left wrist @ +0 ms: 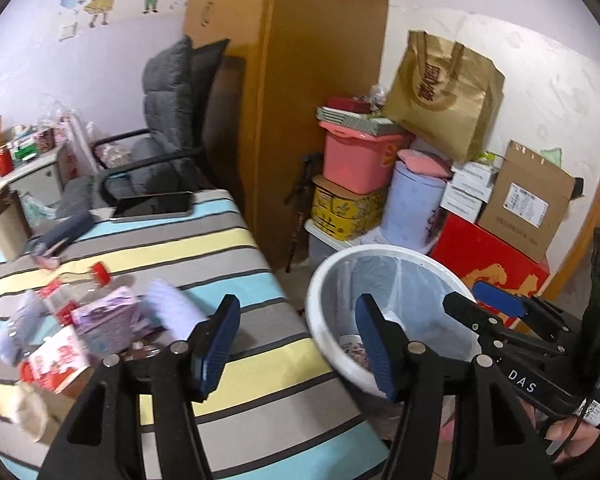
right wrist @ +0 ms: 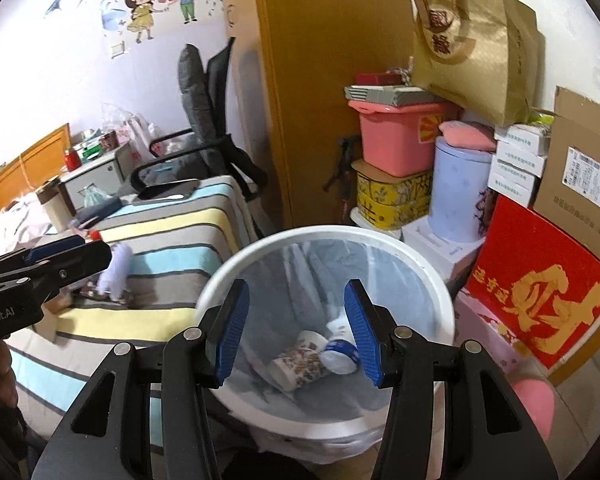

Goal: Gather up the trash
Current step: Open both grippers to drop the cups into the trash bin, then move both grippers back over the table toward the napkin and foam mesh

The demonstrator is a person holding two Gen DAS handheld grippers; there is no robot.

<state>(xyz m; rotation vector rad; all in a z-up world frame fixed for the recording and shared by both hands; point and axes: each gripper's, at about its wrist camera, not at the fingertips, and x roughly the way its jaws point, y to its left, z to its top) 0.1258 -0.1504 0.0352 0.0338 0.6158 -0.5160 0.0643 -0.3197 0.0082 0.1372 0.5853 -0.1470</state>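
A white trash bin [right wrist: 440, 280] with a clear liner stands on the floor beside the striped table [left wrist: 260, 380]. A patterned paper cup [right wrist: 298, 364] and a white-blue crumpled item [right wrist: 340, 354] lie in it. My right gripper [right wrist: 296, 332] is open and empty above the bin; it also shows in the left wrist view [left wrist: 480, 300]. My left gripper [left wrist: 296, 348] is open and empty over the table's right edge, next to the bin's rim [left wrist: 320, 320]. Trash lies on the table at the left: a purple packet [left wrist: 108, 320], a red-white carton [left wrist: 56, 360], a red-capped plastic bottle [left wrist: 80, 284].
A tablet [left wrist: 152, 205] and a grey office chair [left wrist: 160, 140] are at the table's far end. A wooden wardrobe [left wrist: 300, 80] stands behind. Stacked boxes, a pink tub [left wrist: 360, 160], a gold bag [left wrist: 444, 92] and a red box [left wrist: 492, 256] crowd the wall behind the bin.
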